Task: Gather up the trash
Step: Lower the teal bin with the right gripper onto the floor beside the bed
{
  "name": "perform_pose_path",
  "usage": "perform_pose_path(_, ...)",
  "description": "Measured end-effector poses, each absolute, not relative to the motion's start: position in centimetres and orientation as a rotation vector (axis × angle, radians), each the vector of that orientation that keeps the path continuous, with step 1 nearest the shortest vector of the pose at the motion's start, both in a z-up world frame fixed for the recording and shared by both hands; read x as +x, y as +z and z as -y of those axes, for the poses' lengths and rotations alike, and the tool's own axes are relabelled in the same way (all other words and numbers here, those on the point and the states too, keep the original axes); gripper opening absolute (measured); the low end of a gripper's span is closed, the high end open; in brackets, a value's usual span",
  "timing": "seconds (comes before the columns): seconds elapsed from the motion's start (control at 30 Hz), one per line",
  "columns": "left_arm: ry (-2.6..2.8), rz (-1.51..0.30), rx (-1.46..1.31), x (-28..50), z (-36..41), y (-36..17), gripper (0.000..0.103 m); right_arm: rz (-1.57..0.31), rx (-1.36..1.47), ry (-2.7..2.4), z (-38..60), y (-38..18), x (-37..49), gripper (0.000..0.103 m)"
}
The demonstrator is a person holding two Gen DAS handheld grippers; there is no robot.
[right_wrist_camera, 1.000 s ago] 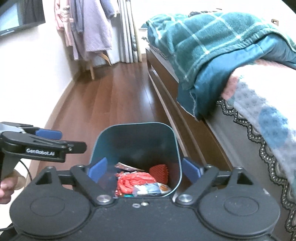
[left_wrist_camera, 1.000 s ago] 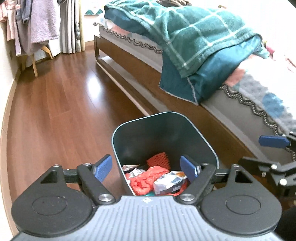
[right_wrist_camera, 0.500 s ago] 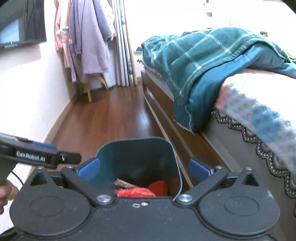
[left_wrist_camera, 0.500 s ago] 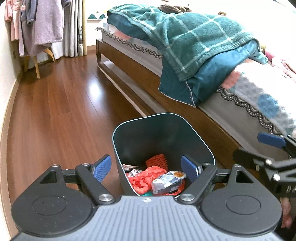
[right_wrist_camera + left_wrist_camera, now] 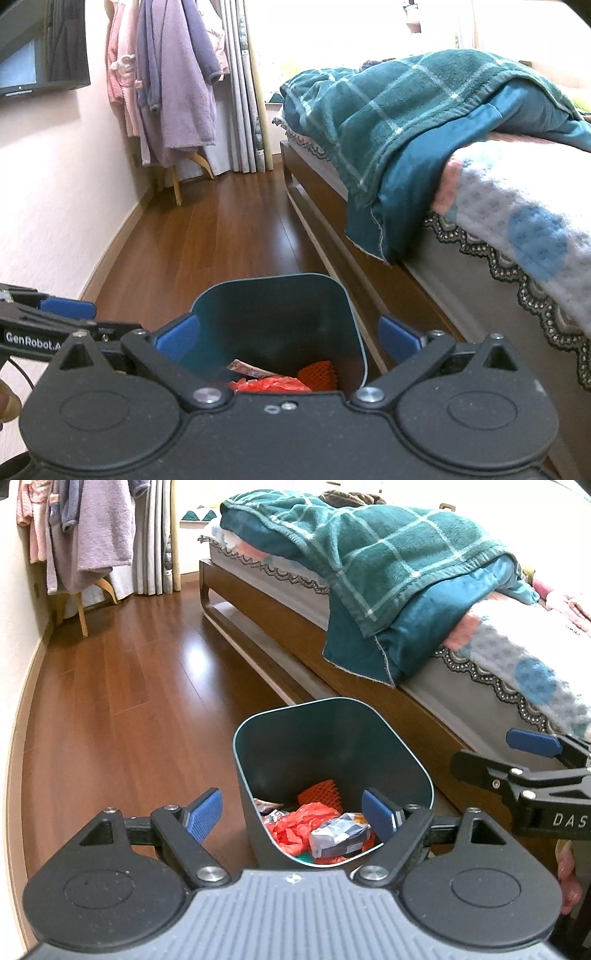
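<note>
Hovering above a teal bin [image 5: 334,753] on a wood floor [image 5: 122,701], the left gripper [image 5: 293,818] holds its blue-padded fingers [image 5: 205,814] wide apart and empty, one to each side of the bin's near rim. The right gripper [image 5: 288,334] hangs over the same bin [image 5: 280,314] from the other side, its fingers [image 5: 177,332] likewise spread and gripping nothing. Trash already lies at the bottom of the bin: a crumpled red bag [image 5: 299,825], a silver wrapper [image 5: 341,834] beside it, and orange netting [image 5: 319,792] toward the far wall. In the left wrist view the right gripper's black frame enters from the right edge, near the bin. Just beyond the bin runs the wooden frame of a bed [image 5: 280,638], its side close to the bin's right wall. A green checked blanket [image 5: 373,557] spills over the mattress edge. At the far end of the room, robes [image 5: 177,85] hang on a rack beside curtains [image 5: 243,103], and a dark screen [image 5: 40,48] is mounted on the left wall.
</note>
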State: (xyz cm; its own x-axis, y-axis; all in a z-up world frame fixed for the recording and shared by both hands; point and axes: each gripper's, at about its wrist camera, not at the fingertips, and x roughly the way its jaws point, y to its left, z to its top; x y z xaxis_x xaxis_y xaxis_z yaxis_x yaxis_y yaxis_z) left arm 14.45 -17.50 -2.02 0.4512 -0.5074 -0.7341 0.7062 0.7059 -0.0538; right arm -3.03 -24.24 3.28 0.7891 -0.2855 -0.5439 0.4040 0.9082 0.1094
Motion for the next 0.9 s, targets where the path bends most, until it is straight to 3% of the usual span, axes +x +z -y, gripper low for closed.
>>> perform_pose_path(0.9, -0.731, -0.906, 0.274, 14.4, 17.4, -3.7, 0.083, -0.644, 0.233, -0.387, 24.5, 2.1, -2.8, 0.103)
